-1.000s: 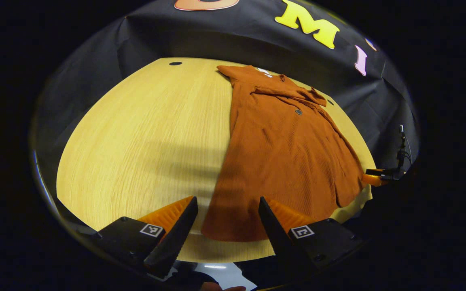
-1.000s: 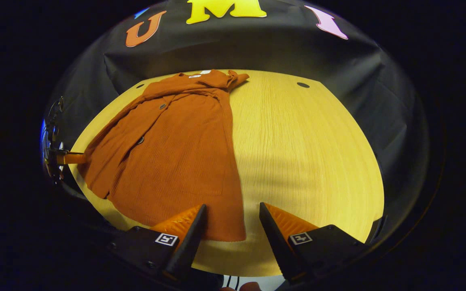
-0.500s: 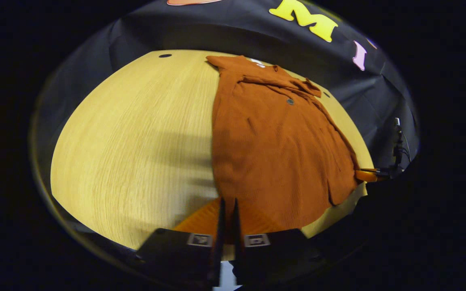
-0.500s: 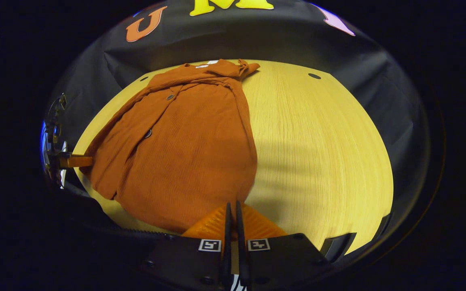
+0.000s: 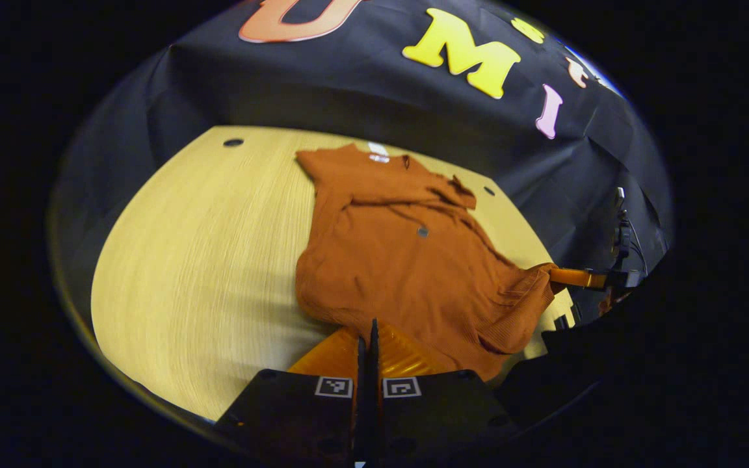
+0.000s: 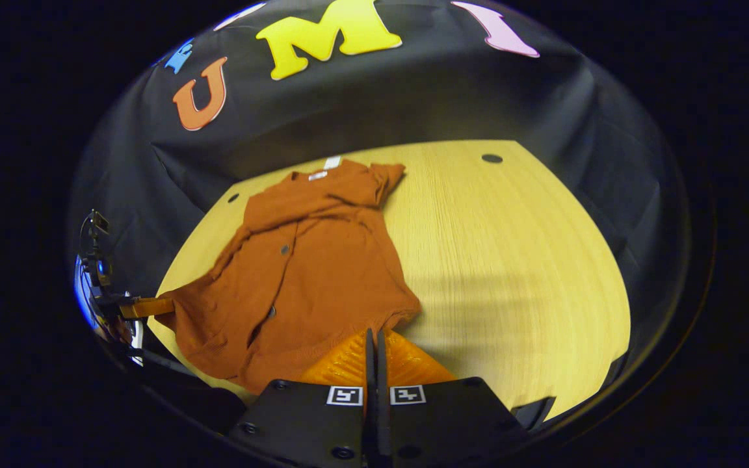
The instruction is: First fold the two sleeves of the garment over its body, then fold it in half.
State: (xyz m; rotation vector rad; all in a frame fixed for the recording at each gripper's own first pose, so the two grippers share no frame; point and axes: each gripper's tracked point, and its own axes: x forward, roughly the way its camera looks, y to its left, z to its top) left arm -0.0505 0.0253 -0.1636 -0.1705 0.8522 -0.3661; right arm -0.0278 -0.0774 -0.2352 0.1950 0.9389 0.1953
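Lifted since before, the garment [image 5: 407, 260] hem hangs clamped in both grippers over the wooden table [image 5: 205, 260], black cloth behind.

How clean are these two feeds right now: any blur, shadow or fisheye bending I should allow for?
Left gripper view: the table grain smears slightly, and its edge bows from the fisheye. Right gripper view: sharper, with a soft shadow band across the table beside the garment. Both views dim toward the edges; no glare on the garment.
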